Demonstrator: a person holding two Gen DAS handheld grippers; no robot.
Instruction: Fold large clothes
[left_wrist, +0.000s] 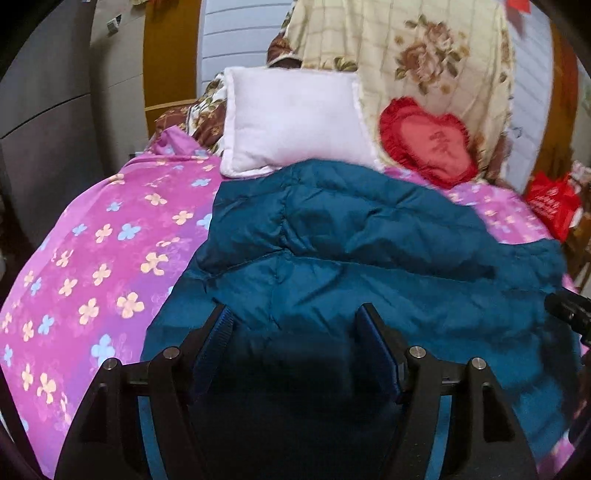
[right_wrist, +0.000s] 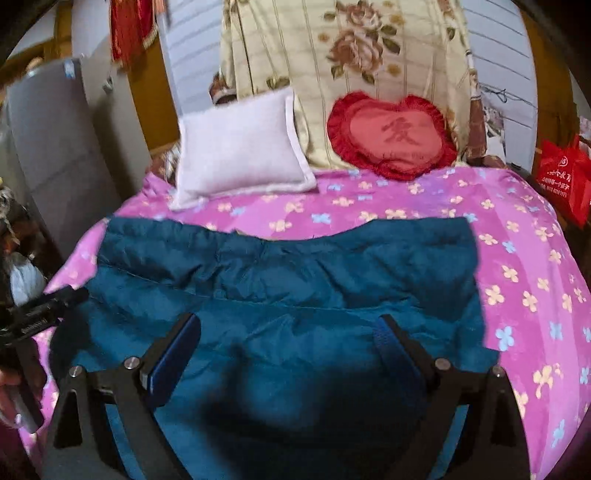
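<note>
The teal padded jacket (right_wrist: 288, 295) lies spread on the near part of the pink flowered bed sheet (right_wrist: 517, 258). The left gripper (left_wrist: 295, 317) and right gripper (right_wrist: 288, 325) both stand apart above it, holding nothing.

Soft, even indoor light falls across the pink flowered bedsheet (left_wrist: 92, 258), while a dark shadow pools on the teal padded jacket (right_wrist: 288, 288) nearest each lens. Fisheye curvature bends walls and bed edges, black vignetting rims the corners, and slight motion blur softens detail throughout.
</note>
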